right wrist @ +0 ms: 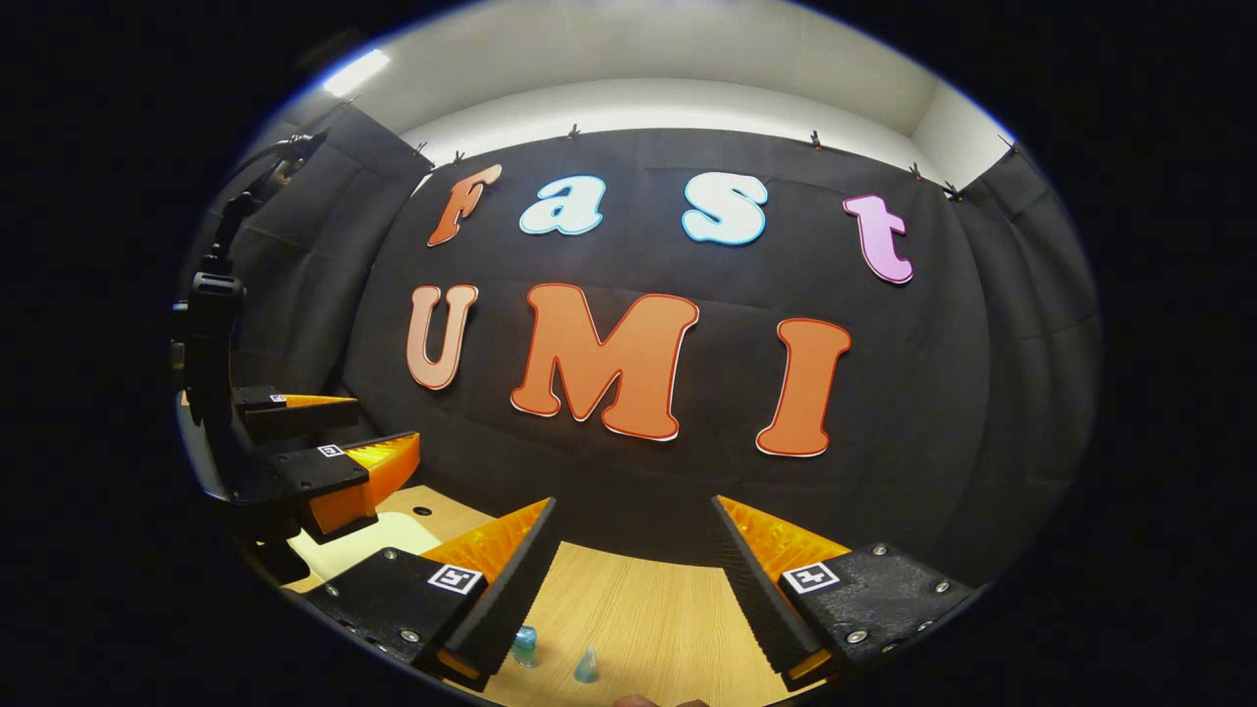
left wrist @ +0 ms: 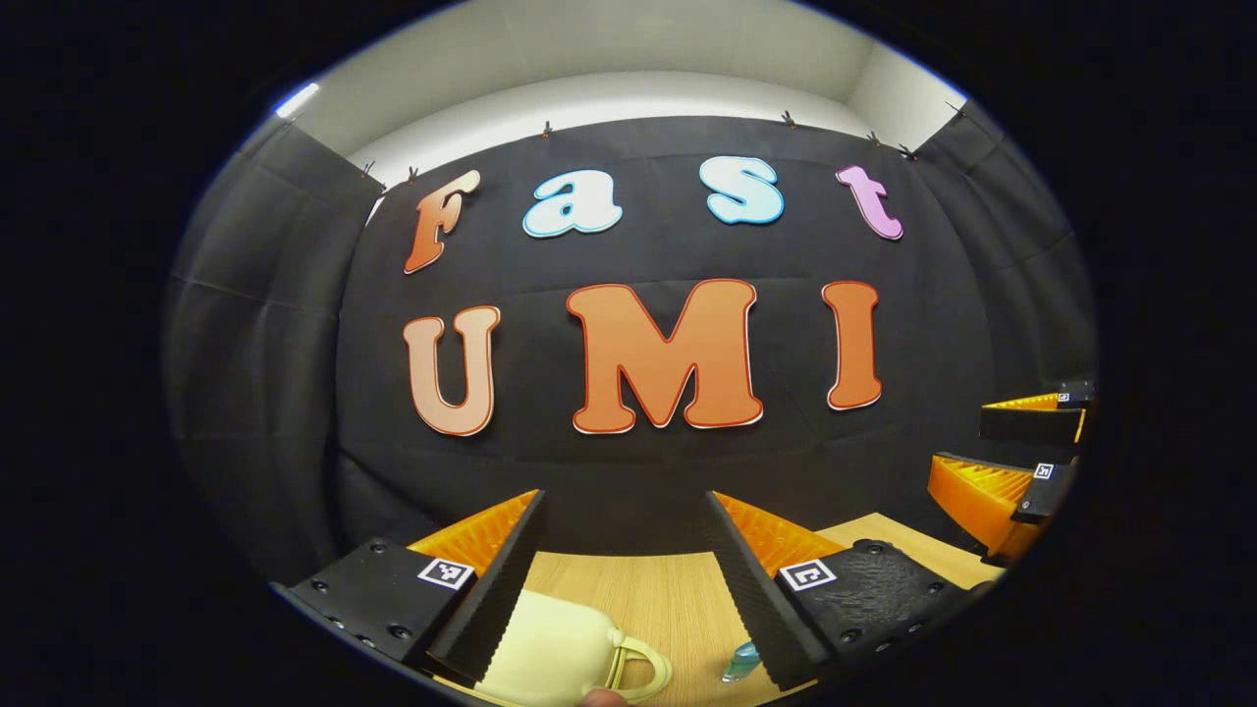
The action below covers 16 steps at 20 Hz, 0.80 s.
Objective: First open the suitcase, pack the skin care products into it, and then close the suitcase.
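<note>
The pale cream suitcase (left wrist: 550, 653), lid down and handle at its right end, lies on the wooden table below my left gripper (left wrist: 626, 520), which hangs open above it. A small blue-capped skin care bottle (left wrist: 740, 663) stands to the suitcase's right. In the right gripper view, my right gripper (right wrist: 633, 530) is open and held above the table. Two small bluish skin care bottles (right wrist: 525, 645) (right wrist: 586, 666) stand beneath it. The left gripper (right wrist: 339, 432) shows at the left of that view over the suitcase (right wrist: 358, 545). The right gripper (left wrist: 1011, 447) appears at the right edge of the left gripper view.
The wooden table (right wrist: 658, 609) runs back to the black cloth wall (right wrist: 687, 471). A small dark hole (right wrist: 423, 511) marks the tabletop beside the suitcase. A bit of a hand (left wrist: 601, 698) shows at the bottom edge.
</note>
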Each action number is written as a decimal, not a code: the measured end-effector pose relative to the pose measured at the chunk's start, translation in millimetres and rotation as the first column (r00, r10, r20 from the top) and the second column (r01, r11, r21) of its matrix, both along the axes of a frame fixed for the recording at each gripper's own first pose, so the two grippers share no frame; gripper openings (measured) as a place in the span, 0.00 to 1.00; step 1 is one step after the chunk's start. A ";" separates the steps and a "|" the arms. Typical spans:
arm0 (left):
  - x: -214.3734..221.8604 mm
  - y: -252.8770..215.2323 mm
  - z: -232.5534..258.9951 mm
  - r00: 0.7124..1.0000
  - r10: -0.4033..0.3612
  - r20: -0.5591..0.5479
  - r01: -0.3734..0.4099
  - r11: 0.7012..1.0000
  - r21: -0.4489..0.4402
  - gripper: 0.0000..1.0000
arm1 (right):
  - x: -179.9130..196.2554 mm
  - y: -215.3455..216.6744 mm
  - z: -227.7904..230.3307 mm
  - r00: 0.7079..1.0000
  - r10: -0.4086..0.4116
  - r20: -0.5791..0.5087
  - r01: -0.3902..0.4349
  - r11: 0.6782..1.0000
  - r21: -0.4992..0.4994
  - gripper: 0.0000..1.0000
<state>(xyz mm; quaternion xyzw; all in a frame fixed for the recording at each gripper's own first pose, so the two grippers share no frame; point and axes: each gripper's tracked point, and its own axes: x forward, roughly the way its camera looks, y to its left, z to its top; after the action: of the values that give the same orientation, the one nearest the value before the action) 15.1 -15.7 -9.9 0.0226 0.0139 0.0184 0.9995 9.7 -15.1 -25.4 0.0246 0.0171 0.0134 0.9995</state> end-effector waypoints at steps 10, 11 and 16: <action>-6.3 -8.9 -33.1 0.997 -0.030 -0.074 0.040 0.990 0.138 0.98 | 6.2 -17.7 -7.7 1.000 -0.013 -0.008 0.013 1.000 -0.004 0.95; -7.7 -10.7 -39.9 0.995 -0.037 -0.090 0.052 0.985 0.162 0.98 | 5.5 -22.0 -8.2 1.000 -0.016 -0.007 0.016 1.000 -0.004 0.95; -9.7 -20.2 -98.6 0.979 -0.061 -0.193 0.109 0.962 0.252 0.98 | 7.5 -44.1 -13.6 0.999 -0.049 -0.012 0.049 0.999 -0.016 0.92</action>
<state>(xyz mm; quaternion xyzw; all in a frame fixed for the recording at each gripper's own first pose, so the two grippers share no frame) 5.4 -35.9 -108.5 0.1563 0.1025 -0.0251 0.9821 17.1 -59.2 -39.0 0.0170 0.0225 -0.0116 0.9995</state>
